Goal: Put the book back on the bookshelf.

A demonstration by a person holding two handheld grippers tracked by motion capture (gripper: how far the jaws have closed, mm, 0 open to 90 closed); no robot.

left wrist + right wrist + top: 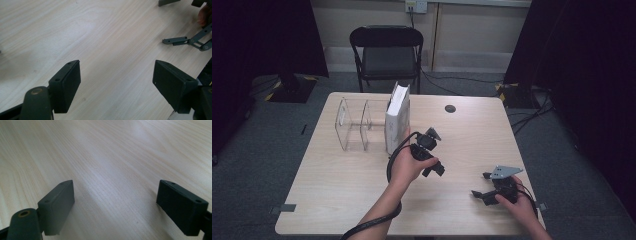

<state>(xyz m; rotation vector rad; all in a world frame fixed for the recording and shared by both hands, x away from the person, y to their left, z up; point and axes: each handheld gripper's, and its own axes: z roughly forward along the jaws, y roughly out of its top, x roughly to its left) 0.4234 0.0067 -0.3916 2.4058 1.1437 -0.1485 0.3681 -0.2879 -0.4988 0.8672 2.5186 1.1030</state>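
My left gripper (435,160) hangs over the middle of the light wooden table (337,190), just right of an upright white book (397,120). In the left gripper view my left gripper (117,75) stands open with bare wood between its black pads. My right gripper (481,185) lies low near the table's front right corner, under a grey three-cornered plate (505,172), and its jaws point left. The right gripper view has my right gripper (116,195) open, nothing between its pads. The right gripper's jaw tip (176,40) appears at the upper right of the left gripper view.
A clear acrylic rack with dividers (354,125) stands at the table's back left, and the white book leans at its right end. A round cable hole (450,108) sits near the far edge. A black folding chair (387,50) stands behind the table.
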